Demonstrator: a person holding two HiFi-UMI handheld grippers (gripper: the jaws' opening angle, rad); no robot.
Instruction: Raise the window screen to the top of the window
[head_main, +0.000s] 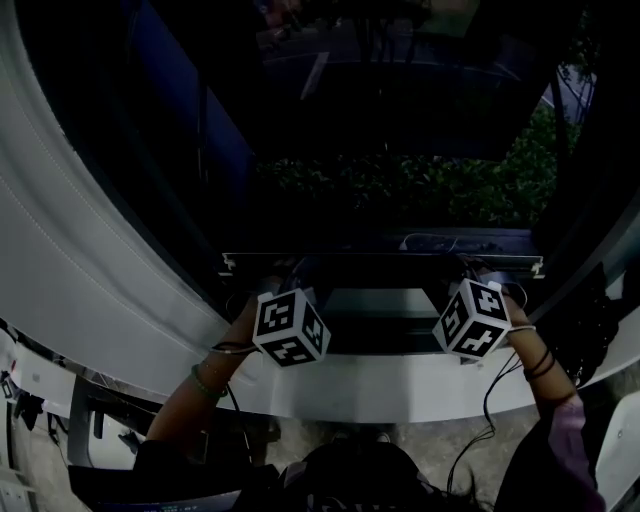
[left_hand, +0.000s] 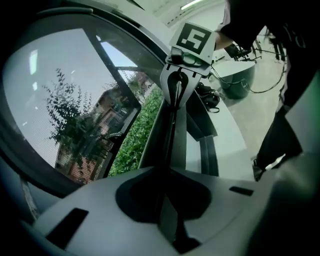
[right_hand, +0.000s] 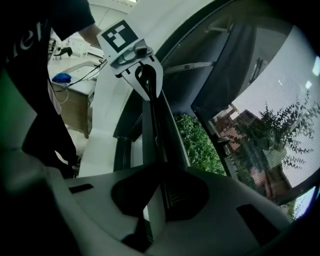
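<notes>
The window screen's bottom rail (head_main: 380, 262) lies low across the dark window, just above the sill. In the head view my left gripper (head_main: 278, 282) and my right gripper (head_main: 468, 280) reach up to it, their marker cubes below. In the left gripper view the thin dark rail (left_hand: 172, 130) runs between my left gripper's (left_hand: 167, 200) jaws, which are closed on it, and on to the right gripper (left_hand: 185, 60). The right gripper view mirrors this: the rail (right_hand: 155, 117) passes between the right gripper's (right_hand: 155, 200) closed jaws toward the left gripper (right_hand: 135, 60). Mesh (left_hand: 75, 115) covers the glass.
A white window frame (head_main: 80, 260) curves up at the left, and the white sill (head_main: 380, 385) runs below the grippers. A green hedge (head_main: 400, 190) and a brick building (right_hand: 260, 130) stand outside. Behind me is a desk (right_hand: 75, 75) with cables.
</notes>
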